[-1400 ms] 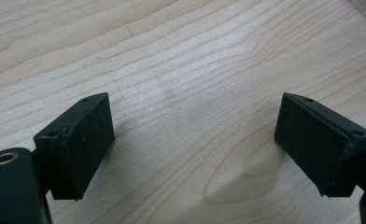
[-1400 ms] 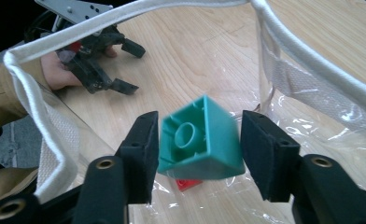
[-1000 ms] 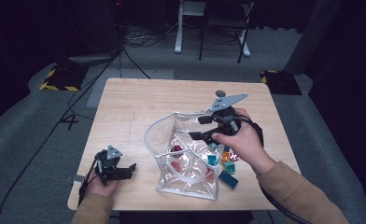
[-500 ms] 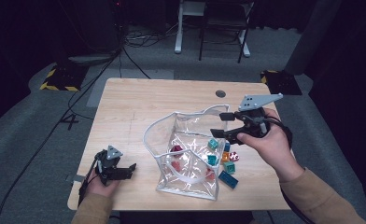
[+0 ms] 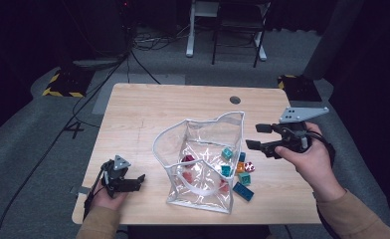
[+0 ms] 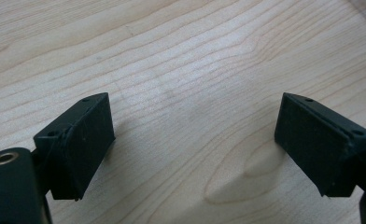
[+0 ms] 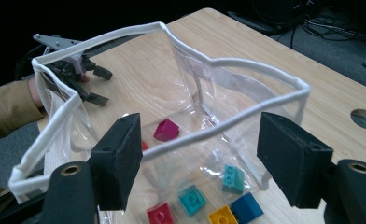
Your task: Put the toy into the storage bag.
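Hovering right of the clear pouch (image 5: 203, 164), which stands mid-bench (image 5: 158, 109), our right gripper (image 5: 255, 137) has its fingers spread and empty. We should come down over one loose brick (image 5: 243, 191) squarely, clear of the pouch's white rim. Our left gripper (image 5: 133, 181) rests near-left, fingers released too. We count one pouch, two grippers, and about five bricks lying outside the pouch, with more inside.

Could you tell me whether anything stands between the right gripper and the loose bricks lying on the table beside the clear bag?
Nothing visible does. The right gripper hangs open above the table, right of the clear bag. The loose bricks lie on the table outside the bag's right wall, below the jaws, with open air between.
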### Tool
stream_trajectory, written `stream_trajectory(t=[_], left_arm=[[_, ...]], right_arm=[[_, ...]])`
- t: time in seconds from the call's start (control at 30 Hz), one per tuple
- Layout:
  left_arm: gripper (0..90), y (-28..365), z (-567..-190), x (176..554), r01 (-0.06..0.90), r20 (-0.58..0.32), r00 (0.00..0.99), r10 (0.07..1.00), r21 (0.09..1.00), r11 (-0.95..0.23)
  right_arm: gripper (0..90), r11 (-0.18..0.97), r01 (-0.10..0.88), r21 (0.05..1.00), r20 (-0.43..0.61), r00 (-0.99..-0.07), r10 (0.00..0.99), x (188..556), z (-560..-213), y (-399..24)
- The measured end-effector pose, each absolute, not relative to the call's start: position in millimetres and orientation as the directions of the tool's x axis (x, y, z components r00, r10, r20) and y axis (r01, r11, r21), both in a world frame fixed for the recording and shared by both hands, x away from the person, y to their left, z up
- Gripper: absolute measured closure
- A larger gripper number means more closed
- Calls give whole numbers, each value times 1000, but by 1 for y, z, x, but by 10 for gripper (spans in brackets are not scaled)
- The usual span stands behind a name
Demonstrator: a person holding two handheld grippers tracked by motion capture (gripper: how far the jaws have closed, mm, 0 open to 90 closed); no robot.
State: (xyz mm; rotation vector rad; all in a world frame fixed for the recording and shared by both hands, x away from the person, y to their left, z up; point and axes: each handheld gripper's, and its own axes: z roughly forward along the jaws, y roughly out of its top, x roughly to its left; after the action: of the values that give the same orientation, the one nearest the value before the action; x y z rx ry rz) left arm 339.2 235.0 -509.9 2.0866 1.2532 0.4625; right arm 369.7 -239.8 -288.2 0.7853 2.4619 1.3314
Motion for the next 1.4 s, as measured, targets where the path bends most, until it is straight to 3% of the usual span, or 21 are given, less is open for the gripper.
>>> stream_trajectory(t=[0.47, 1.0, 1.4], left_arm=[[121, 235, -510, 339, 647, -31, 480, 877, 688, -329], [121, 235, -510, 339, 646, -31, 481, 876, 688, -331], [121, 235, -510, 339, 646, -30, 481, 876, 688, -331]], right_arm=[[318, 411, 382, 828, 49, -779, 625, 369, -305, -277], [317, 414, 505, 757, 140, -745, 652, 375, -393, -281], [325, 436, 544, 717, 118, -710, 694, 386, -443, -282]])
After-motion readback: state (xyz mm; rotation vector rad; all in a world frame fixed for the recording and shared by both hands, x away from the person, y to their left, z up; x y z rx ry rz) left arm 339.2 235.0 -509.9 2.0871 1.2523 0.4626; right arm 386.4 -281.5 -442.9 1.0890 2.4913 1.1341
